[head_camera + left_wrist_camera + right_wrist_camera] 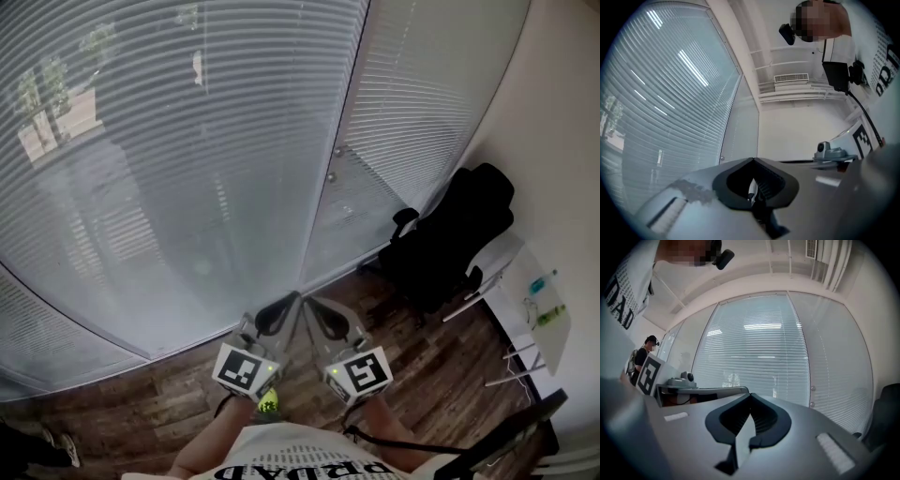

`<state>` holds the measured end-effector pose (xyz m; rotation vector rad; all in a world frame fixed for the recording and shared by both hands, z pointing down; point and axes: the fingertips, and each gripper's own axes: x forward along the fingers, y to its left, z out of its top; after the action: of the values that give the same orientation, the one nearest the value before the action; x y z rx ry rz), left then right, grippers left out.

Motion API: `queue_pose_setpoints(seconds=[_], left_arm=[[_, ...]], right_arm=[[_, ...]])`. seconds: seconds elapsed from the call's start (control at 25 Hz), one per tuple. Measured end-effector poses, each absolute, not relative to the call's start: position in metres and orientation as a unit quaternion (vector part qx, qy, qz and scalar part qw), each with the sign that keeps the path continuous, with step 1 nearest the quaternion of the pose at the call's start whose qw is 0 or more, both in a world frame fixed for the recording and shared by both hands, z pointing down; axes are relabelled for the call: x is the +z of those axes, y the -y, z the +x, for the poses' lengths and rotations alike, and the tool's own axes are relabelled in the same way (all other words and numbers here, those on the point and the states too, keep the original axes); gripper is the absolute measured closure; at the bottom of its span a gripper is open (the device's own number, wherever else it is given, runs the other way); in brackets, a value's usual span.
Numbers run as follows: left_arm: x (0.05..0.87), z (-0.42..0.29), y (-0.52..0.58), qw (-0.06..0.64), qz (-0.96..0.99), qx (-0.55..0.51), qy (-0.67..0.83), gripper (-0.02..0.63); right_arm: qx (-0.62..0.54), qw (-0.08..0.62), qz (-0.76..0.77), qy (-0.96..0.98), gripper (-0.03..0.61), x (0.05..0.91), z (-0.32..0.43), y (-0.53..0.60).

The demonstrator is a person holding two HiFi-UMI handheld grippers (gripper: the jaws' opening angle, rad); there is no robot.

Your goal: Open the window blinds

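White slatted window blinds (187, 169) hang lowered over a wide curved window, with the outdoors showing faintly through the slats. A second blind (422, 103) covers the narrower pane to the right of the upright frame (333, 169). My left gripper (294, 297) and right gripper (308, 301) are held side by side low in the head view, a short way back from the glass. Both point roughly level toward the blinds. The left gripper (753, 160) has its jaws together with nothing between them, blinds (661, 108) to its left. The right gripper (750, 394) is shut and empty too, facing the blinds (754, 352).
A black office chair (450, 234) stands in the right corner beside a white desk (539, 314). Two small knobs (331, 176) sit on the window frame. The floor (169, 403) is dark wood. Another person (644, 352) stands off to the left; shoes (58, 446) show at bottom left.
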<state>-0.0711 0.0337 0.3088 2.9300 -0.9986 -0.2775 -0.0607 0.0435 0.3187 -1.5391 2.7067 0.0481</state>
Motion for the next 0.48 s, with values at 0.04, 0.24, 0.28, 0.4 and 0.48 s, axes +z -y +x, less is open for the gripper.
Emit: queue_pose_setpoints(seconds=[0.04, 0.24, 0.28, 0.4, 0.48], left_arm=[[0.309, -0.072, -0.027, 0.016, 0.943, -0.096, 0.319, 0.623], [0.313, -0.07, 0.001, 0.013, 0.949, -0.086, 0.301, 0.623], [0.314, -0.069, 0.008, 0.009, 0.951, -0.082, 0.298, 0.623], [0.317, -0.069, 0.024, 0.013, 0.952, -0.08, 0.296, 0.623], [0.319, -0.071, 0.03, 0.014, 0.952, -0.073, 0.297, 0.623]], right_arm=[[0.015, 0.014, -0.497, -0.868, 0.571, 0.321, -0.062, -0.037], [0.01, 0.018, -0.512, -0.859, 0.571, 0.321, -0.059, -0.009], [0.007, 0.019, -0.514, -0.857, 0.57, 0.322, -0.058, -0.003], [0.003, 0.018, -0.518, -0.855, 0.571, 0.325, -0.059, 0.013], [0.003, 0.016, -0.517, -0.856, 0.571, 0.325, -0.06, 0.019]])
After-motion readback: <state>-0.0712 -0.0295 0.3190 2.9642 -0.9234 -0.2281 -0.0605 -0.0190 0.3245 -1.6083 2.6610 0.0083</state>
